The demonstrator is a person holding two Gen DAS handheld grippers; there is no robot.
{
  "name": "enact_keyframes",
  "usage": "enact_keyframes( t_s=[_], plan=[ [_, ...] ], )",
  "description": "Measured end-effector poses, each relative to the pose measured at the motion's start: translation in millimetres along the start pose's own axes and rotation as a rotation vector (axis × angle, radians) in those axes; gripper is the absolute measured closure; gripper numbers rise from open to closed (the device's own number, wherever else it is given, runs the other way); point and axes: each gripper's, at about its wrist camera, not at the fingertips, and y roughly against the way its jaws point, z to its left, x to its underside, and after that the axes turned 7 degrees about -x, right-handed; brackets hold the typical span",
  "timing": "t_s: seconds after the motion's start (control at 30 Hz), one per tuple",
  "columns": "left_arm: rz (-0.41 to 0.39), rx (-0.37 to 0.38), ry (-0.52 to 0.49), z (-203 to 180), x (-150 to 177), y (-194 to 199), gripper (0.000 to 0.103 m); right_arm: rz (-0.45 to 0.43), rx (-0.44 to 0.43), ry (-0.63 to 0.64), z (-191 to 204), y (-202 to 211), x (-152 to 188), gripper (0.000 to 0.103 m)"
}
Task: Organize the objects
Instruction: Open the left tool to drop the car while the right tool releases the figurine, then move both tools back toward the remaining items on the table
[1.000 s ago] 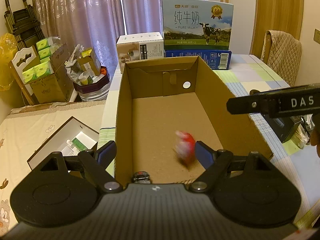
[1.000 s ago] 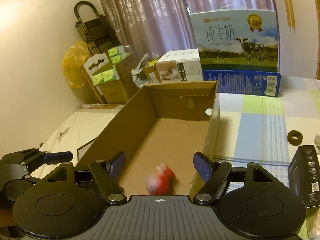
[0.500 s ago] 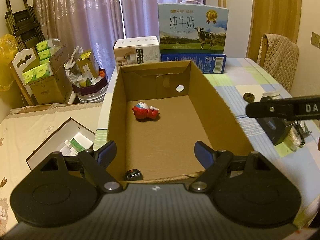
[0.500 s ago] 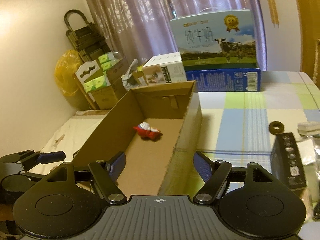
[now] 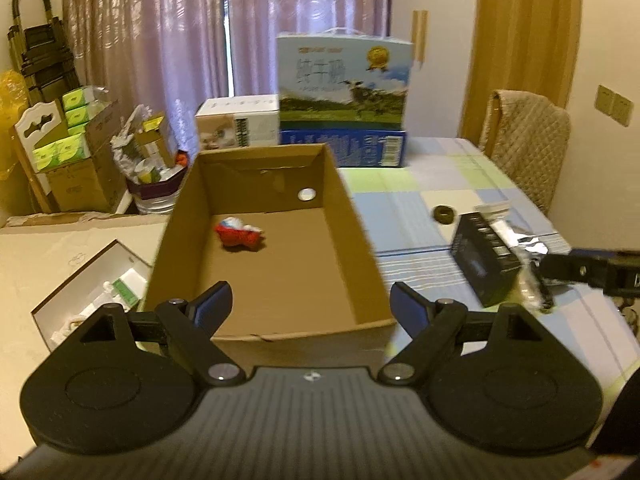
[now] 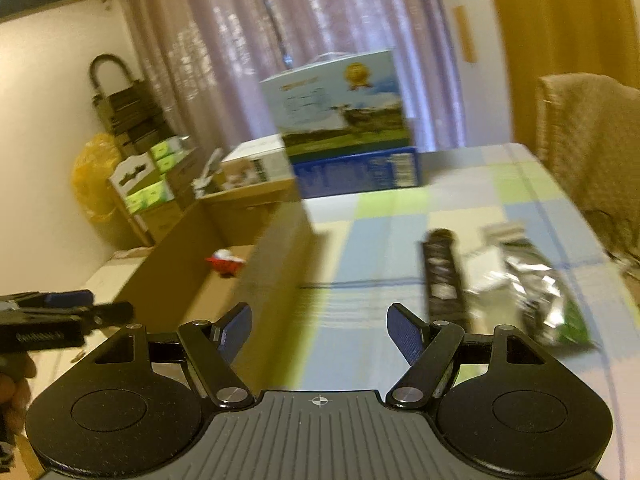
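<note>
Claws: two, left claw (image 5: 310,306) and right claw (image 6: 320,328) both spread wide, nothing held | one red toy (image 5: 239,235) lain inside one cardboard box (image 5: 360,240), toward far wall | one black box (image 5: 480,256), one foil packet (image 6: 536,280), one dark ring (image 5: 445,213) counted on tabletop (image 5: 400,208) right of box | open cloth between box wall and black box

The checked table (image 5: 400,216) bears a cardboard box (image 5: 356,240), milk carton (image 5: 344,92), black box (image 5: 480,264) and foil packet (image 6: 540,280).

Red toy (image 5: 239,236) (lying) in box (image 5: 360,236).
</note>
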Motion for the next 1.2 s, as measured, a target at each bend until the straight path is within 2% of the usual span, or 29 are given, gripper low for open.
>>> enact_keyframes(
  t_s=[0.3, 0.47, 0.63, 0.9, 1.2],
  plan=[
    [-0.019, 0.109, -0.007, -73, 9, 23, 0.006, -0.044, 0.153, -0.062, -59, 79, 30, 0.031],
    [0.006, 0.175, -0.026, -118, 18, 18, 0.001, -0.049, 0.221, -0.105, -84, 108, 48, 0.031],
    [0.028, 0.193, -0.056, -152, 27, 7, 0.001, -0.045, 0.257, -0.137, -104, 125, 60, 0.031],
    [0.041, 0.188, -0.076, -176, 30, -9, 0.001, -0.037, 0.265, -0.112, -116, 122, 63, 0.031],
    [0.058, 0.157, -0.087, -178, 26, -37, 0.001, 0.011, 0.24, -0.06, -126, 83, 60, 0.031]
  ],
)
